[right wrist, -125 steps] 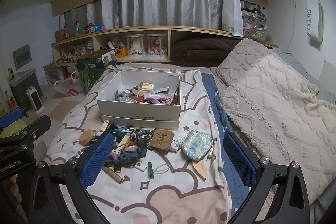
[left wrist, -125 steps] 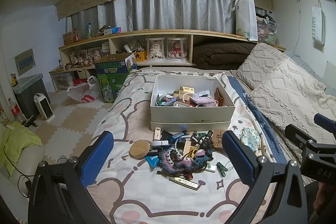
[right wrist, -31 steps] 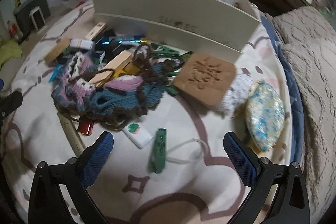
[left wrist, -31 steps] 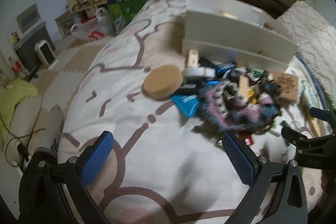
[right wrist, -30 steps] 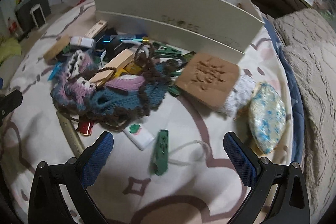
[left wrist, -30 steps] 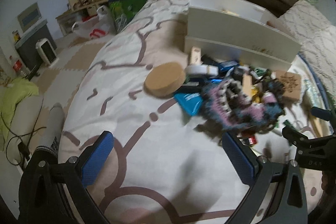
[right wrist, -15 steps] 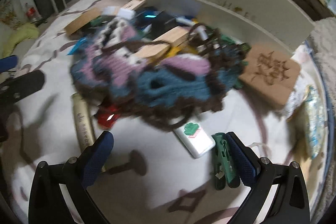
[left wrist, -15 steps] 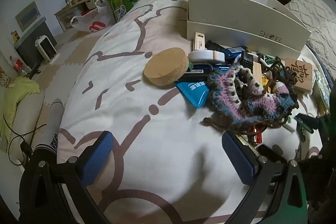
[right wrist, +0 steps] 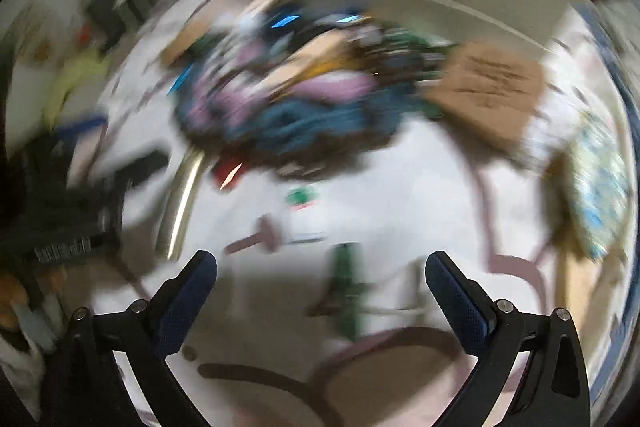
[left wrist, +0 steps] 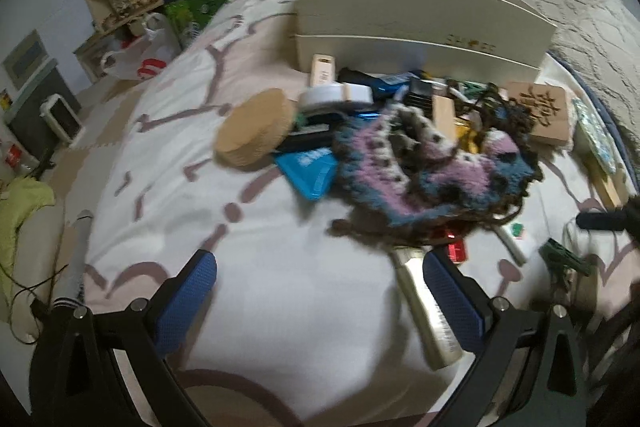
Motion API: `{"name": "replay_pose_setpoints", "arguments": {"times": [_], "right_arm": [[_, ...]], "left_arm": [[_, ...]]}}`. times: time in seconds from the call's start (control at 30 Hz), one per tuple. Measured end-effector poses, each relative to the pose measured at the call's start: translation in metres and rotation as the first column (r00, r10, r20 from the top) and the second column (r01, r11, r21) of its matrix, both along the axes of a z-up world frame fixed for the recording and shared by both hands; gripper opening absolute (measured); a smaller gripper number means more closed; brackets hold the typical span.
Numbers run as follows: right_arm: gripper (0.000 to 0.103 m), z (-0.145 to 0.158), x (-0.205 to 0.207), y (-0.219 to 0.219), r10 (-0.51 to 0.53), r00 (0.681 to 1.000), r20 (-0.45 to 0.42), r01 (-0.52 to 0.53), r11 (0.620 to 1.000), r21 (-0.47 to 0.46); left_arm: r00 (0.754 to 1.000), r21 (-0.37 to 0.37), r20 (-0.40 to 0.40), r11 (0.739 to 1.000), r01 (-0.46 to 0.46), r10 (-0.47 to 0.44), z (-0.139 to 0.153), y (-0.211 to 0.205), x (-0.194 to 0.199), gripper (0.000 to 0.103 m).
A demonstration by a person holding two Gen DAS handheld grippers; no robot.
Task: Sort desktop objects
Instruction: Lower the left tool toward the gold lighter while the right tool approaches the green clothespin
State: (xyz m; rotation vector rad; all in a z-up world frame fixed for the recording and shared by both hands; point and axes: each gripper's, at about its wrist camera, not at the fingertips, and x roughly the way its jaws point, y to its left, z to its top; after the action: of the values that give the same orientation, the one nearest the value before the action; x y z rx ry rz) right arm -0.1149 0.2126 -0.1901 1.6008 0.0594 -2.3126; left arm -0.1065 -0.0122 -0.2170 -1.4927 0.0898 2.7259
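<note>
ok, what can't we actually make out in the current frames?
- Right wrist view: motion blur throughout; the green clip and small white item are smeared, labels unreadable.
- Left wrist view: contents of the white box are hidden behind its front wall.
- Left wrist view: items under the crocheted yarn piece are covered by it.
- Left wrist view: the gold tube is partly hidden by the left hand-held gripper finger.

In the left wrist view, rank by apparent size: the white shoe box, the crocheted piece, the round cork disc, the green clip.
1. white shoe box
2. crocheted piece
3. round cork disc
4. green clip

This is image size only; the box lies farthest away, so its true lead is probably greater.
</note>
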Motion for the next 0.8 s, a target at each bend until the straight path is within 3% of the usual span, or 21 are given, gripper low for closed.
{"name": "replay_pose_setpoints", "arguments": {"times": [0.1, 0.3, 0.37, 0.57, 0.8], "right_arm": [[0.103, 0.008, -0.010, 0.026, -0.122, 0.991, -0.058, 0.122, 0.992, -0.009], [0.103, -0.007, -0.018, 0.044, -0.202, 0.978, -0.048, 0.204, 0.978, 0.033], [0.103, -0.008, -0.017, 0.050, -0.219, 0.975, -0.042, 0.221, 0.974, 0.053], [0.103, -0.008, -0.018, 0.057, -0.264, 0.963, -0.046, 0.267, 0.960, 0.089], [0.103, -0.022, -0.021, 0.055, -0.249, 0.968, -0.014, 0.249, 0.959, 0.137]], "left_arm": [[0.999, 0.023, 0.032, 1.000, 0.019, -0.020, -0.008, 0.010, 0.000, 0.103], [0.995, -0.104, 0.087, 0.992, 0.065, -0.056, -0.025, 0.026, 0.003, 0.103], [0.995, -0.103, 0.091, 0.993, 0.054, -0.045, -0.025, 0.020, 0.005, 0.103], [0.992, -0.145, 0.115, 0.989, -0.030, 0.046, -0.024, -0.013, 0.013, 0.103], [0.965, -0.087, 0.142, 0.974, -0.211, 0.221, -0.025, -0.065, 0.011, 0.103]]}}
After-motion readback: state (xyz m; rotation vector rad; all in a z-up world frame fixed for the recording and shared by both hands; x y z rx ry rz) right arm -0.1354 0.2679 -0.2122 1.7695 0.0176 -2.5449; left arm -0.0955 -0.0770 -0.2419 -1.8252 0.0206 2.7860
